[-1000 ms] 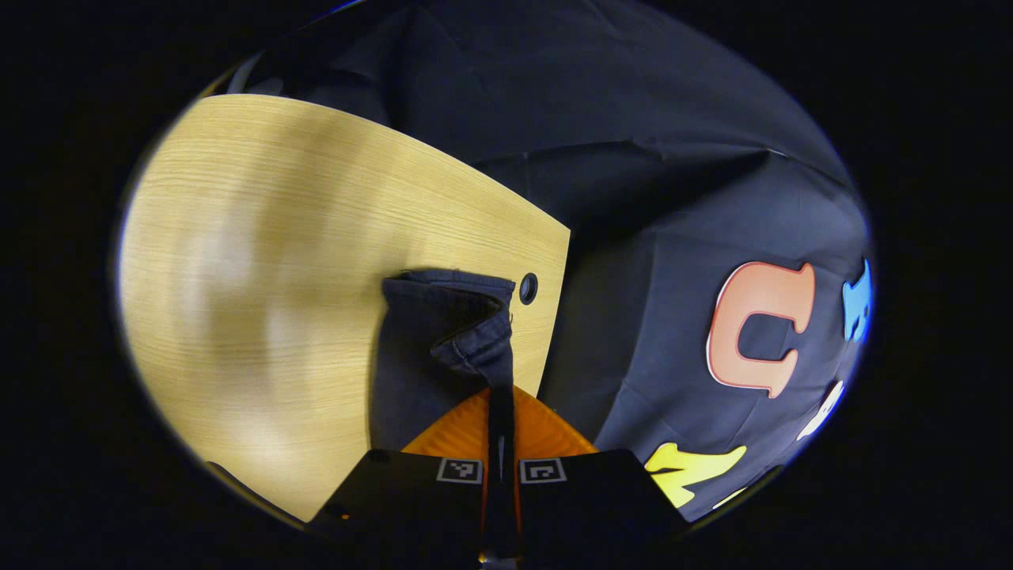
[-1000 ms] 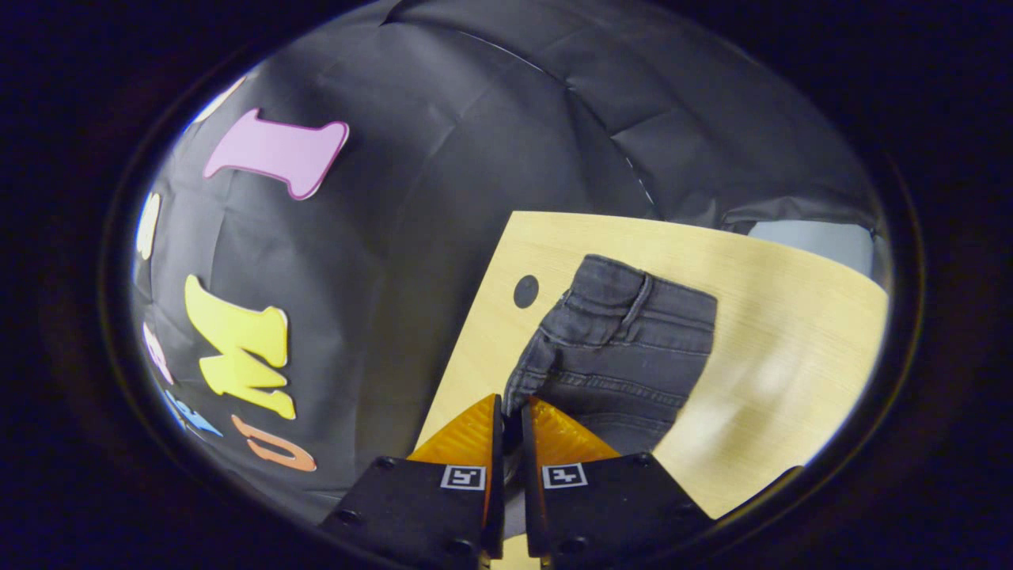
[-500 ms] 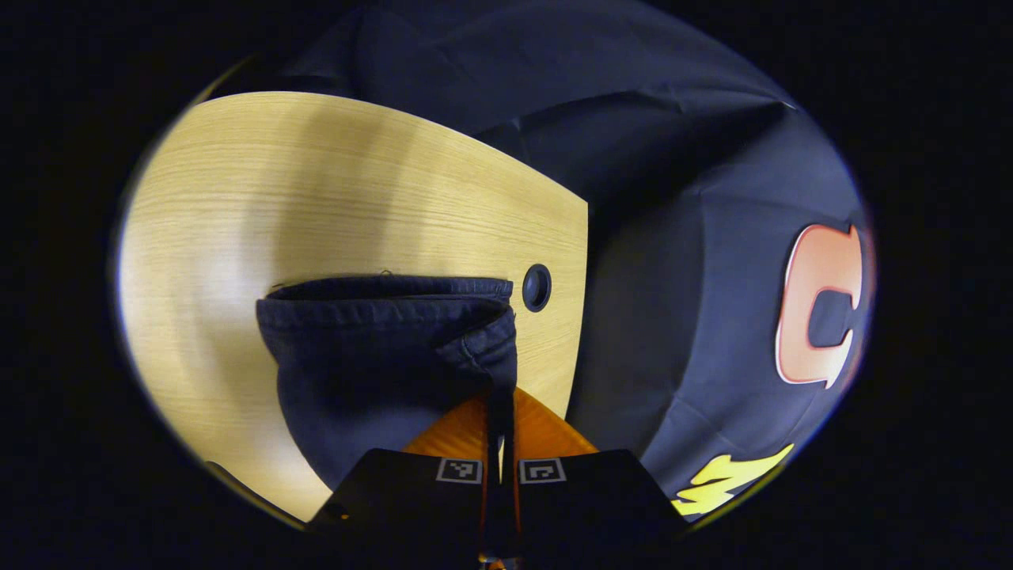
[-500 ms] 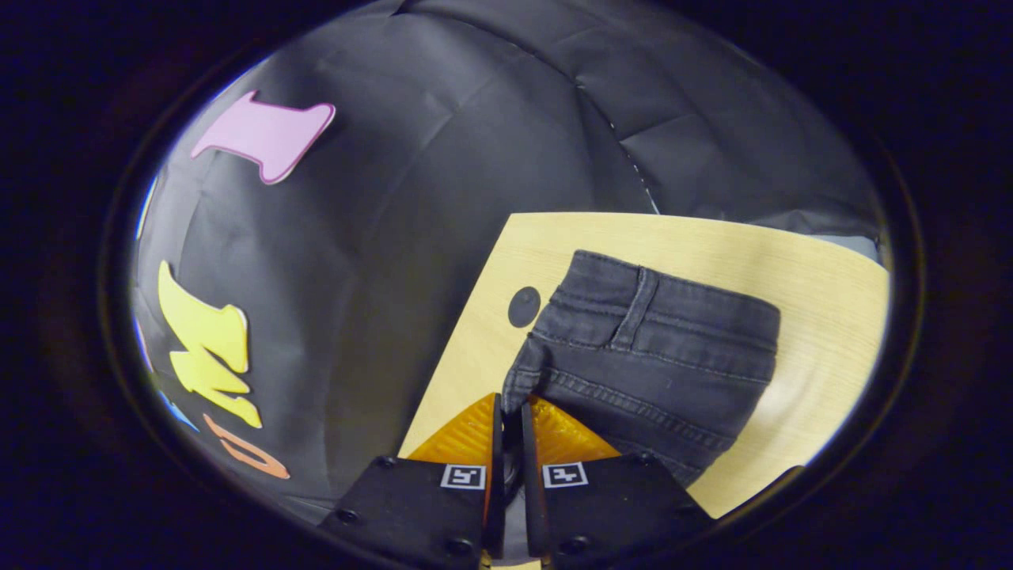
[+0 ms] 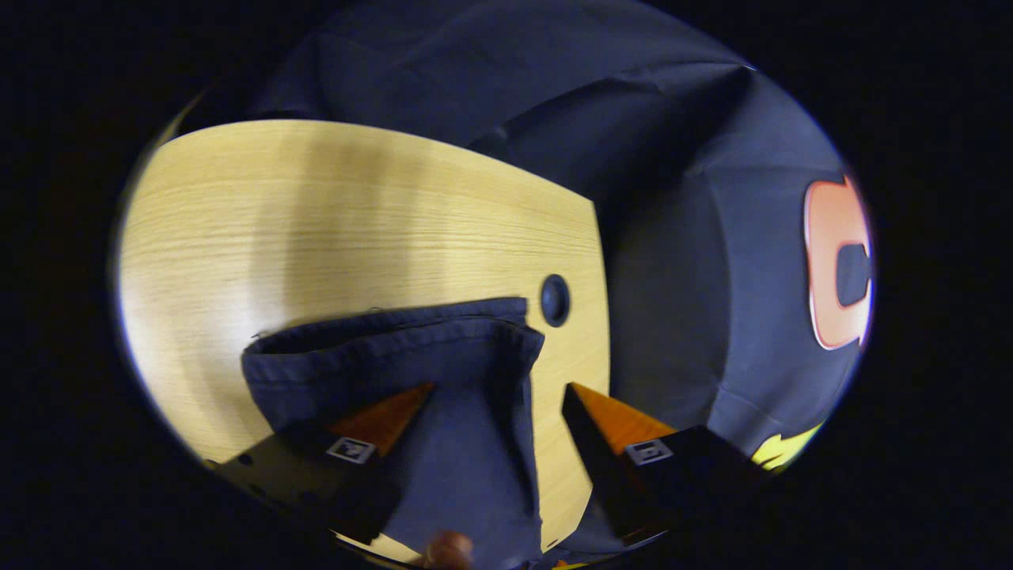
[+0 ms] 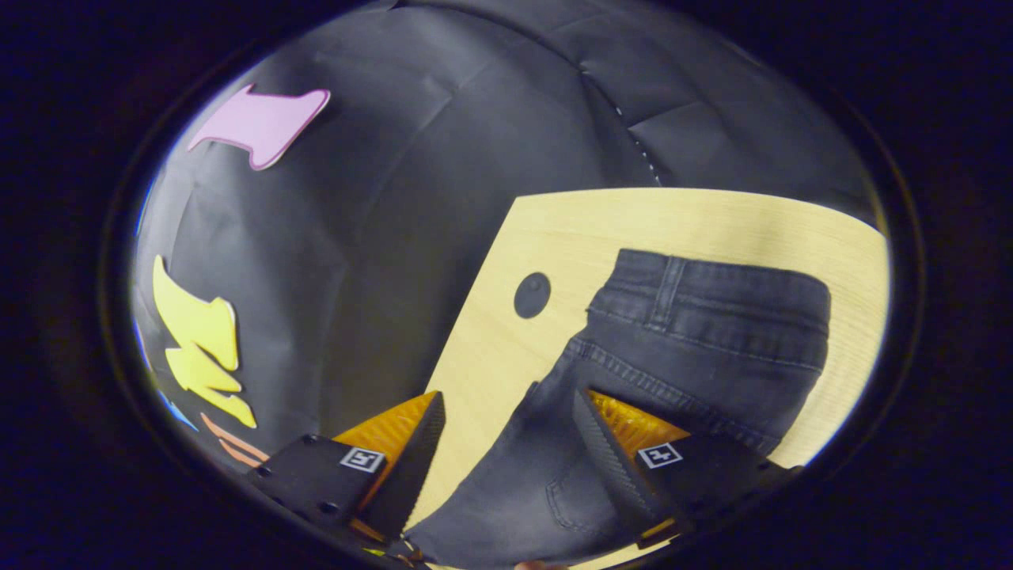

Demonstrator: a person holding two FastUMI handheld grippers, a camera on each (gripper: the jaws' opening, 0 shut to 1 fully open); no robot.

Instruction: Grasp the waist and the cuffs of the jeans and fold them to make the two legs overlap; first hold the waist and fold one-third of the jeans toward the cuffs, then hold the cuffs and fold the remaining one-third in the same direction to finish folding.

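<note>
On the tabletop (image 5: 332,206), near the corner with the round hole (image 5: 555,300): one pair of jeans (image 6: 696,332), dark, lying flat. In the left gripper view, cuffs (image 5: 388,340) just ahead of the left gripper (image 5: 498,396), hem edge crosswise to the fingers, cloth running back under and between them. Left jaws spread wide, holding nothing, one finger over the cloth, the other off its edge above bare wood. In the right gripper view, waist (image 6: 712,285) ahead and to the right of the right gripper (image 6: 510,404), waistband crosswise. Right jaws likewise wide apart, gripping nothing, denim lying between the fingers. Long axis of the jeans presumably from one gripper to the other. Two grippers, one at each end. How many layers lie stacked: cannot tell.
</note>
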